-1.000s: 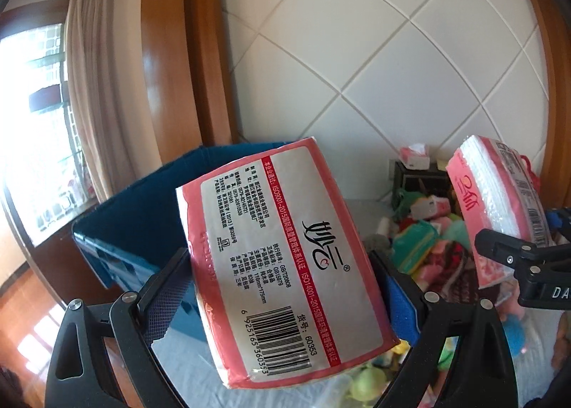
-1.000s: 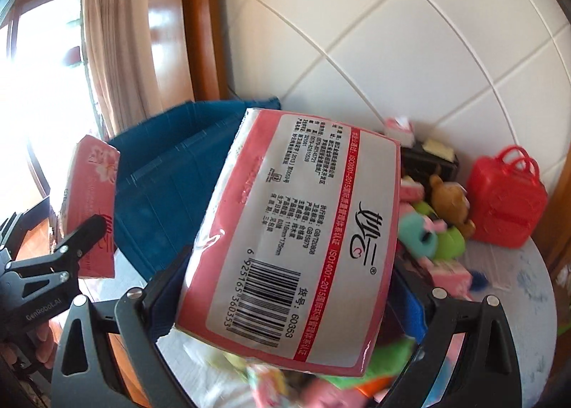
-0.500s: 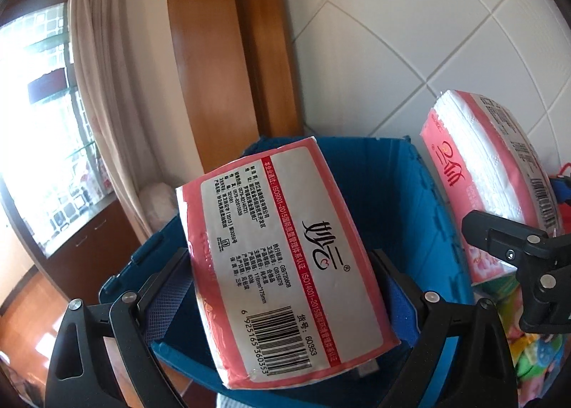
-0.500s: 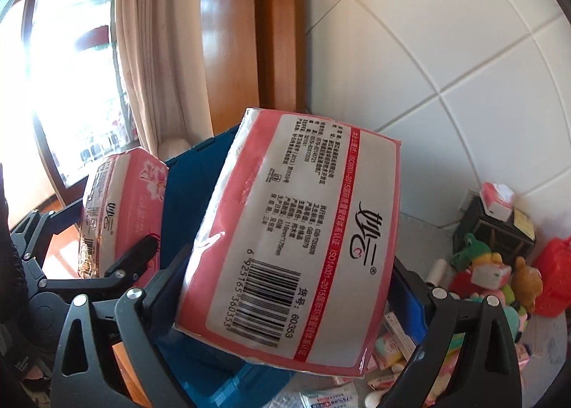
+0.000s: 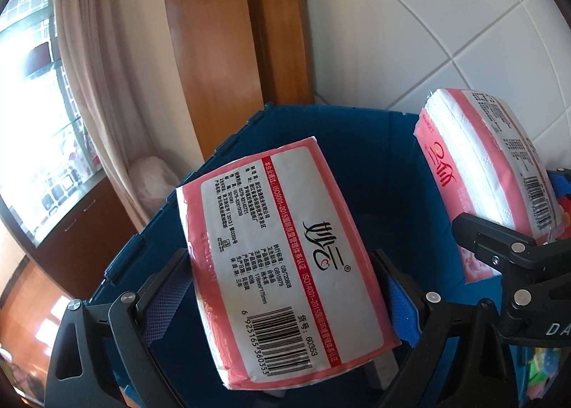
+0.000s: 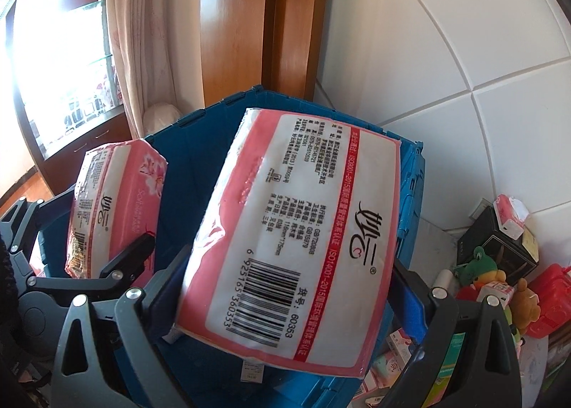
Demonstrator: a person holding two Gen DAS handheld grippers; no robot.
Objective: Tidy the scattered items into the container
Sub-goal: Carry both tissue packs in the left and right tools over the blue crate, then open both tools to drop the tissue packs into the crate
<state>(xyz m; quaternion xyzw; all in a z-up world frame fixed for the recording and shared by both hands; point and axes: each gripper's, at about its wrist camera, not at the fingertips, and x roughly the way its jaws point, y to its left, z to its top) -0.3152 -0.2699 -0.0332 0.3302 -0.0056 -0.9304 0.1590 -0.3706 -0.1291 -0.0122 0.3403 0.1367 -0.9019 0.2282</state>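
Two pink plastic-wrapped tissue packs held above the open blue plastic crate (image 5: 374, 144). Left gripper (image 5: 282, 286) pinching the left tissue pack (image 5: 285, 243) across its sides, barcode face up; right gripper (image 6: 285, 286) likewise clamped on the right tissue pack (image 6: 296, 240), just right of it. Probably light, soft and squashy, with slick film: best gripped mid-body across the narrow width. More scattered small toys and boxes (image 6: 499, 265) on the table, far right.

Black tool (image 5: 282, 301), blue pads (image 5: 401, 311), silver screws

Both wrist views close, angled down, sharing blue crate (image 5: 374, 158)
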